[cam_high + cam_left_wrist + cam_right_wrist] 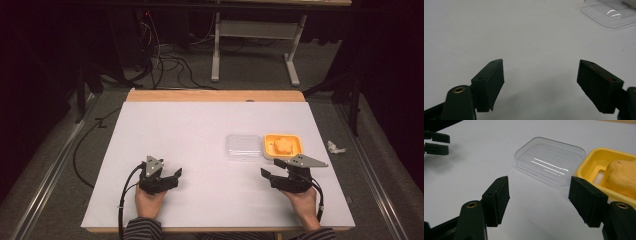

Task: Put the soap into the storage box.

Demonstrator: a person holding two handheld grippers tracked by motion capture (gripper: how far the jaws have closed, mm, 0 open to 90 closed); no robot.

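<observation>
A clear plastic lid point(243, 146) lies on the white table, right of centre. Touching its right side is a yellow tray point(297, 142) that holds an orange flower-shaped piece point(283, 145). My right gripper point(270, 168) rests on the table just in front of the tray, open, with nothing between its fingers. In the right gripper view the lid point(550, 164) and the yellow tray point(586, 167) lie just beyond the open jaws. My left gripper point(175, 176) sits at the front left, open and empty. A corner of the lid point(610, 13) shows far off in the left gripper view.
The white table top point(175, 130) has a wooden strip point(215, 95) along its far edge. A crumpled white scrap point(335, 147) lies on the floor to the right. Cables and a desk frame point(255, 45) stand beyond the table.
</observation>
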